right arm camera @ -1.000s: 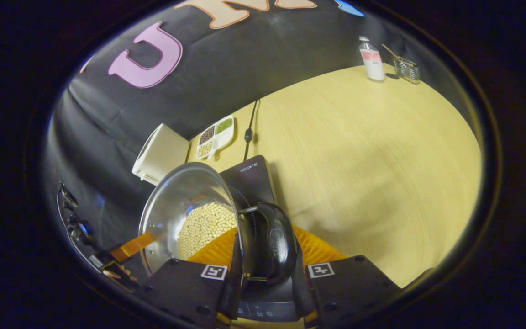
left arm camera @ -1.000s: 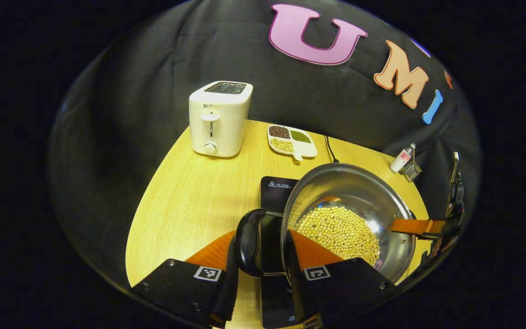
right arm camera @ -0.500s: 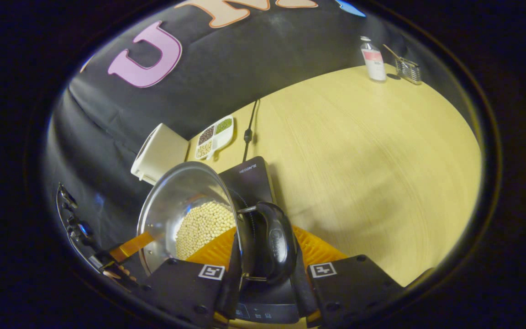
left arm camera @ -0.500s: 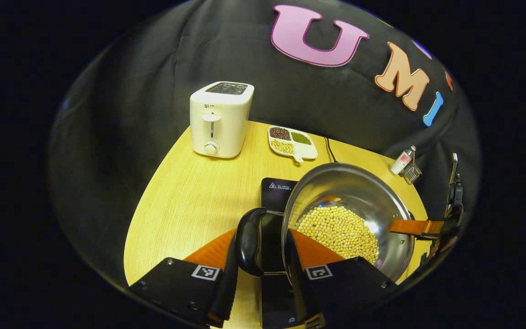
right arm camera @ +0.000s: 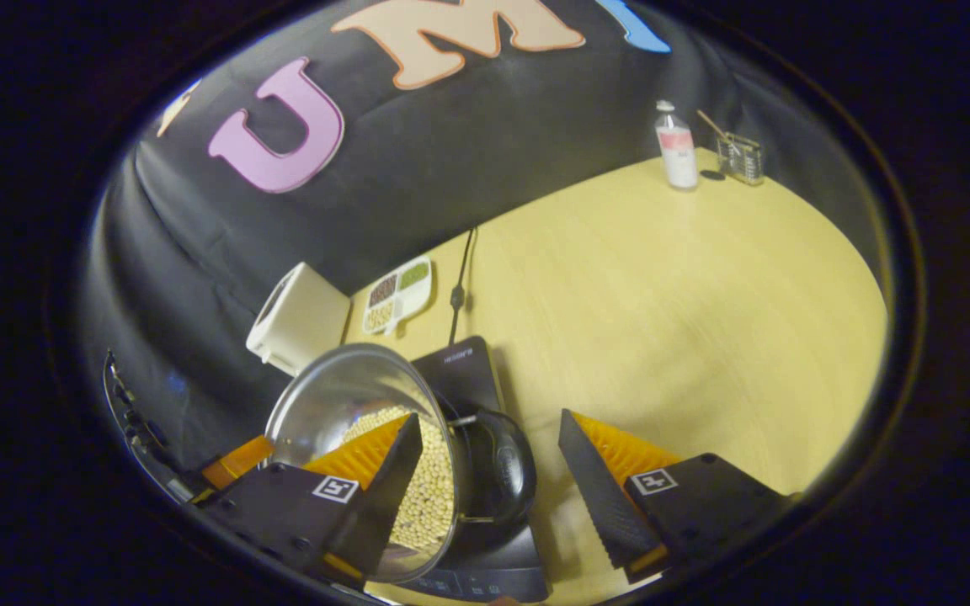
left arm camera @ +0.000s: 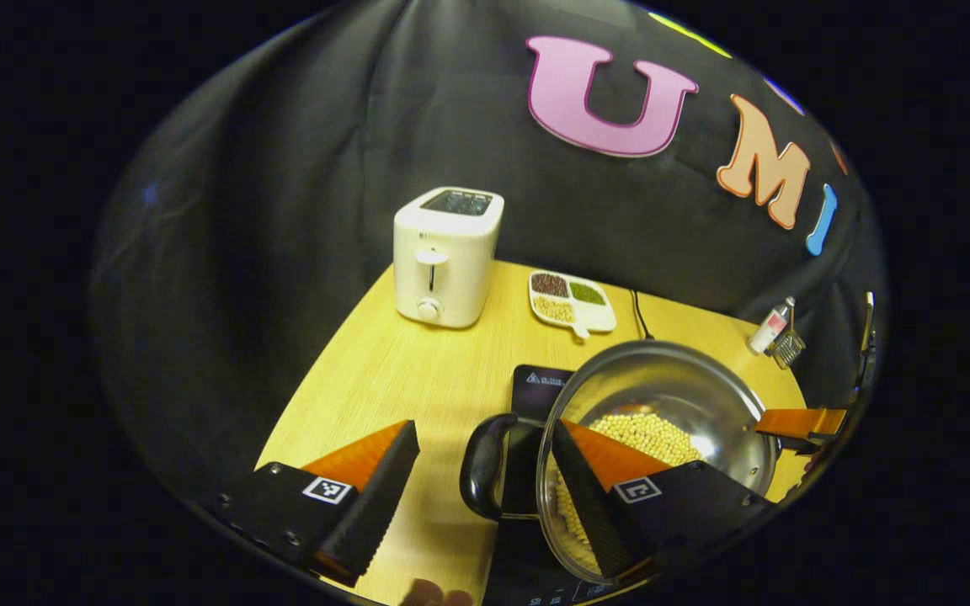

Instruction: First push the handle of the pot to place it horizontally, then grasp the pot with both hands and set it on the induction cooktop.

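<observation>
The steel pot (left arm camera: 662,383) with pale beans sits on the black induction cooktop (left arm camera: 535,383). Its black side handle (left arm camera: 478,471) lies level in the gap of my left gripper (left arm camera: 485,427), which is open and touches nothing. In the right gripper view the same pot (right arm camera: 333,404) stands on the cooktop (right arm camera: 468,370), and its other black handle (right arm camera: 508,467) lies free between the spread fingers of my open right gripper (right arm camera: 489,419). One finger (left arm camera: 796,421) of the right gripper shows past the pot's far rim.
A white toaster (left arm camera: 447,257) and a divided dish of beans (left arm camera: 573,303) stand at the back of the wooden table (right arm camera: 704,278). A small bottle (right arm camera: 677,156) and a wire rack (right arm camera: 742,158) sit at the far right corner. The cooktop's cord (right arm camera: 458,286) runs back.
Both grippers were shut on the pot's handles; now both have opened and drawn back a little. The pot stays on the cooktop.
</observation>
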A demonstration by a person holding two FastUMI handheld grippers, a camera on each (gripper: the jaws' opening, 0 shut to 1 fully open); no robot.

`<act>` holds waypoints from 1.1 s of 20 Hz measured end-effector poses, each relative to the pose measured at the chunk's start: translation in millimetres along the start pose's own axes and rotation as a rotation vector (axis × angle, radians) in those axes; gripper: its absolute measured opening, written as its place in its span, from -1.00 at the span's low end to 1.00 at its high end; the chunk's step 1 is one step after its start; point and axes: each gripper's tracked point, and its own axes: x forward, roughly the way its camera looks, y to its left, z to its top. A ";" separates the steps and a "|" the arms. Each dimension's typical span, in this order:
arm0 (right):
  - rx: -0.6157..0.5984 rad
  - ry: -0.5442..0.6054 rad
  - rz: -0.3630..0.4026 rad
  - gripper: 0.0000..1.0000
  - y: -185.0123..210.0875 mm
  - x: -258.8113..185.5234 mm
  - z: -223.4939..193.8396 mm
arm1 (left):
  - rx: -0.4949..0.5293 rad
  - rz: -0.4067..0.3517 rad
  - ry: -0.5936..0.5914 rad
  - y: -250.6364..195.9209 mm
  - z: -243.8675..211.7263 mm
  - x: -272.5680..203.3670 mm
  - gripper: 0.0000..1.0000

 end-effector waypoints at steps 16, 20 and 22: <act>-0.262 -0.479 0.029 0.83 -30.9 -211.7 149.2 | 0.154 0.015 -0.288 -136.9 87.8 -146.3 0.92; -0.328 -0.534 0.092 0.83 -63.9 -262.7 183.5 | 0.142 0.067 -0.375 -197.7 106.6 -186.3 0.93; -0.363 -0.574 0.114 0.83 -85.2 -288.0 204.4 | 0.143 0.090 -0.419 -228.5 111.0 -205.1 0.93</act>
